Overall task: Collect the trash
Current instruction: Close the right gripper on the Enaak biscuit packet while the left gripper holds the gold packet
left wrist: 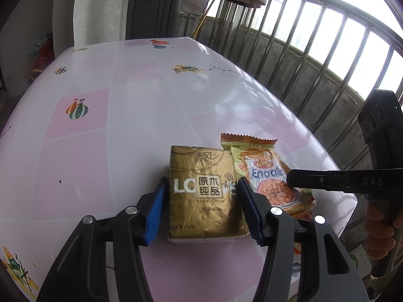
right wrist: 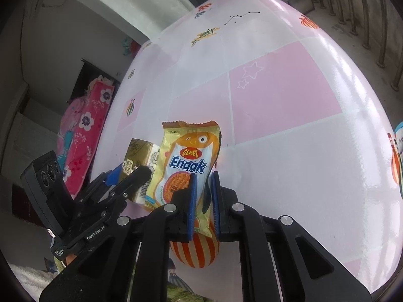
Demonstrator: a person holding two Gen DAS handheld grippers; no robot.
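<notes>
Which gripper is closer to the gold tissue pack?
Left. The left gripper straddles the gold tissue pack; the right gripper is beside it, pinching the Enaak snack packet.

The tablecloth (left wrist: pixel 126 125) is glossy white with pale pink squares, white star outlines and small orange-and-green balloon prints. The tissue pack (left wrist: pixel 204 193) is crinkled gold with a white label and white lettering. The snack bag (right wrist: pixel 189 161) is orange and yellow, with a white panel and blue "Enaak". The pads (right wrist: pixel 192 201) are blue.
</notes>
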